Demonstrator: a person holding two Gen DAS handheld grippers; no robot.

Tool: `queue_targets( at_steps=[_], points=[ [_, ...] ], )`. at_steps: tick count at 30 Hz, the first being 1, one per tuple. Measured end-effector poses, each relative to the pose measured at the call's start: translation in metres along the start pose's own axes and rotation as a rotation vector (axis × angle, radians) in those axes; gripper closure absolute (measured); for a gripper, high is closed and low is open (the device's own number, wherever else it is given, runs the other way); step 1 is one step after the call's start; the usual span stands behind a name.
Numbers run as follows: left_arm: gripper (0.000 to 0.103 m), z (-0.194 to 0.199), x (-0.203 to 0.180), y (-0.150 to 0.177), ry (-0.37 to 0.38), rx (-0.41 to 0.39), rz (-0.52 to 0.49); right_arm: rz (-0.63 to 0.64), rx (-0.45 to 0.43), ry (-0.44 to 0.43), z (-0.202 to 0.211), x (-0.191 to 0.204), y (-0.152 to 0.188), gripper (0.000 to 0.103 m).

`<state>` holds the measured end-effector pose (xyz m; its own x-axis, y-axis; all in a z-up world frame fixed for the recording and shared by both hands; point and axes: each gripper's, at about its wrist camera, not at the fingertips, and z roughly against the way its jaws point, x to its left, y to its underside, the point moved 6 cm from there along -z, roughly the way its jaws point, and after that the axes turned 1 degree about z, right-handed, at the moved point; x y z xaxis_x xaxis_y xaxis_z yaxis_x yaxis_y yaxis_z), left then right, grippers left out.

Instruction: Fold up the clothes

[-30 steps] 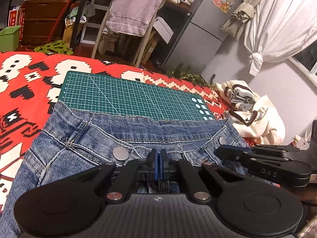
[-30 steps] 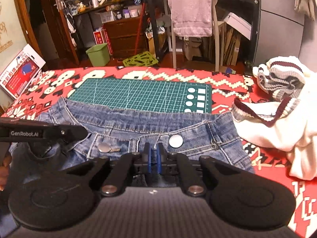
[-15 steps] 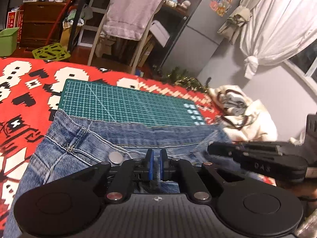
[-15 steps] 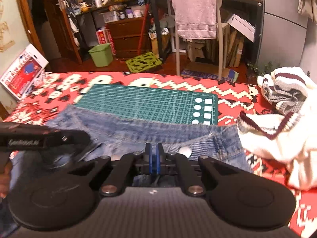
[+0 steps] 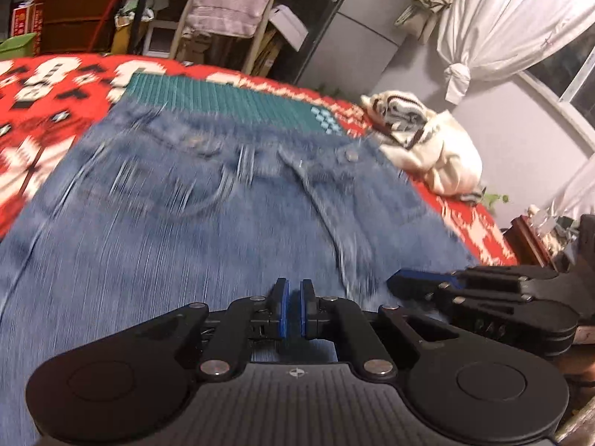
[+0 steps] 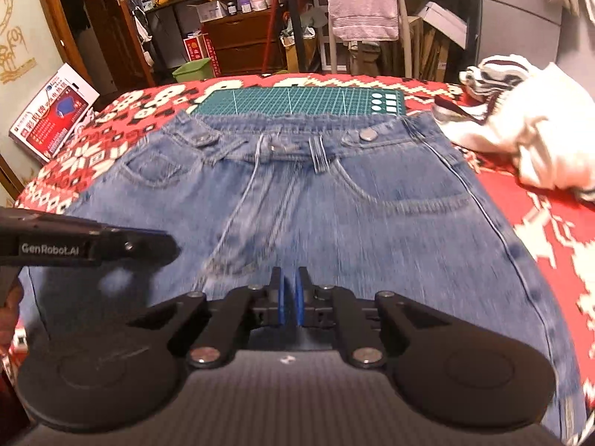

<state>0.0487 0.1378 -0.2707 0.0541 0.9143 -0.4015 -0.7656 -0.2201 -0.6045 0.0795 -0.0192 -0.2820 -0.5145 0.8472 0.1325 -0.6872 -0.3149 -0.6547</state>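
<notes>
Tools (image 5: pixel 292 306) (image 6: pixel 289 299) withdrew; slightly parted above jeans (image 6: pixel 334 208).

Blurred blue jeans (image 5: pixel 208 223) lie spread over the red patterned blanket (image 5: pixel 41 111), their waistband covering the near edge of a green cutting mat (image 5: pixel 223 100). The left tongs (image 5: pixel 292 310) hover above the denim, blue pads slightly apart, nothing between them. The right tongs (image 5: pixel 420 282) reach in alongside. A cream sweater (image 5: pixel 427 145) is heaped beyond.
</notes>
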Motion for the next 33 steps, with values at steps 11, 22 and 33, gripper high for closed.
queue_targets(
  at_steps=[11,22,33],
  points=[
    [0.099,0.044,-0.005,0.056,-0.012,0.010,-0.020,0.010,0.000,0.035,0.057,0.006,0.059,0.095],
    [0.099,0.072,-0.006,0.086,-0.011,0.033,0.014,-0.028,-0.009,0.030,0.084,0.011,0.083,0.093],
    [0.099,0.054,-0.003,0.072,0.016,0.017,0.055,-0.007,-0.044,0.020,0.063,0.025,0.064,0.094]
  ],
)
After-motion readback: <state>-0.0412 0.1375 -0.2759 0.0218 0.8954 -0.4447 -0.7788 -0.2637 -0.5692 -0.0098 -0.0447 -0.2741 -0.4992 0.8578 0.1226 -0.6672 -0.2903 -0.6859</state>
